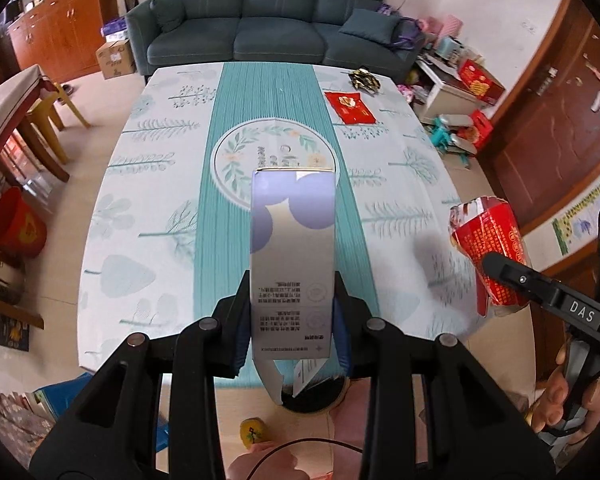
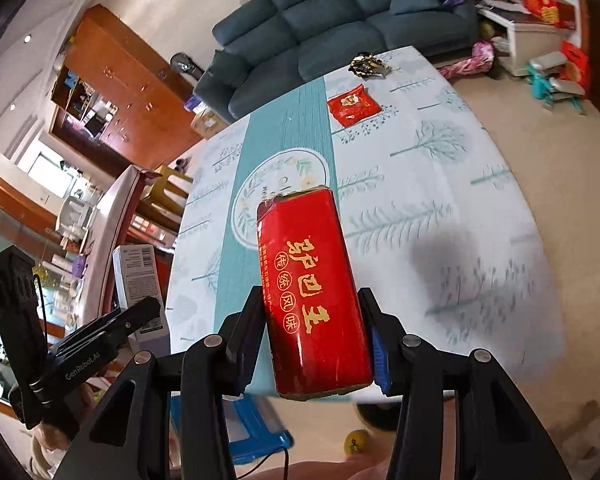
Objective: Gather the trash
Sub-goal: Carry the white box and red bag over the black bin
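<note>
With the left gripper (image 1: 293, 300) clamped on a purple-and-white carton (image 1: 293, 240) and the right gripper (image 2: 314, 328) on a red carton (image 2: 312, 292) above the table's (image 1: 140, 220) near edge, either smooth box could slip — both were pinched only at their lower ends.

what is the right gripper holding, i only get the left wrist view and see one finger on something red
Observer: A red box, clamped between both fingers of the right gripper.
Operator: any markings on it
Observer: Large gold characters run down its top face, with four small circled ones beside them.
Operator: how does my purple box look from that side
Observer: The purple box sticks up out of the left gripper; the side facing the right wrist camera is white with small print.
</note>
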A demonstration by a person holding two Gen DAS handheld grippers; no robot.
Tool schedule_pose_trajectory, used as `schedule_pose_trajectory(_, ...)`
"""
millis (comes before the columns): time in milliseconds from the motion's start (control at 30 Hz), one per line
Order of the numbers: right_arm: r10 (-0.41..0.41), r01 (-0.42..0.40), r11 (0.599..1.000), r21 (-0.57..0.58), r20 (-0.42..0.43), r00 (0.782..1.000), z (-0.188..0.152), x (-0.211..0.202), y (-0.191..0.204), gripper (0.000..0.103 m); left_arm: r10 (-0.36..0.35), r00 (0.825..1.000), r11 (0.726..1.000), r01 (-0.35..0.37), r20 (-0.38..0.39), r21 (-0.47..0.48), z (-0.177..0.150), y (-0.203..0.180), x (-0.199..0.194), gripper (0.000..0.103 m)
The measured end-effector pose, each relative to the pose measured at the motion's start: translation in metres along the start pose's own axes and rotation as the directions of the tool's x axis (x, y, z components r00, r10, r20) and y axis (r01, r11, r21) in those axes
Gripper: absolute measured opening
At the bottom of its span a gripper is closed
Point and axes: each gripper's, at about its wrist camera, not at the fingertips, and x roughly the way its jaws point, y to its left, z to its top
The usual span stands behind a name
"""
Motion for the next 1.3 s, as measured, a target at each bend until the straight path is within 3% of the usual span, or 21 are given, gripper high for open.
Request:
schedule_pose_trajectory(200, -0.057, 0.055, 0.997, 0.05, 0.02, 0.998, -0.076, -0.019, 0.018, 0.045, -0.026, 1.0, 0.997, 0.026, -0.01, 0.077, -0.046, 0.022, -0.02, 0.03)
schedule_pose_trajectory(367, -0.1, 0.101, 0.991, 0.093, -0.02, 0.995, -0.136, -0.024, 0.021, 0.045, -0.042, 0.996, 0.992, 0.051, -0.083, 0.119, -0.081, 0.027, -0.015, 0.031)
schedule_pose_trajectory(667, -0.132, 0.159, 0.964, 0.212, -0.136, 0.982, -0.201, -0.007, -0.021, 0.045, -0.048, 0.972, 0.967, 0.102, -0.23, 0.232, -0.136, -0.008, 0.019, 0.031)
schedule_pose_trajectory(933, -0.121, 0.191, 0.931, 0.31, -0.23, 0.966, -0.254, 0.044, -0.078, 0.045, -0.051, 0.931, 0.936, 0.171, -0.361, 0.308, -0.196, -0.049, 0.081, 0.031)
schedule_pose_trajectory(1300, -0.142, 0.237, 0.925, 0.297, -0.31, 0.94, -0.312, 0.152, -0.161, 0.046, 0.056, 0.895, 0.914, 0.132, -0.442, 0.384, -0.282, -0.082, 0.216, 0.031)
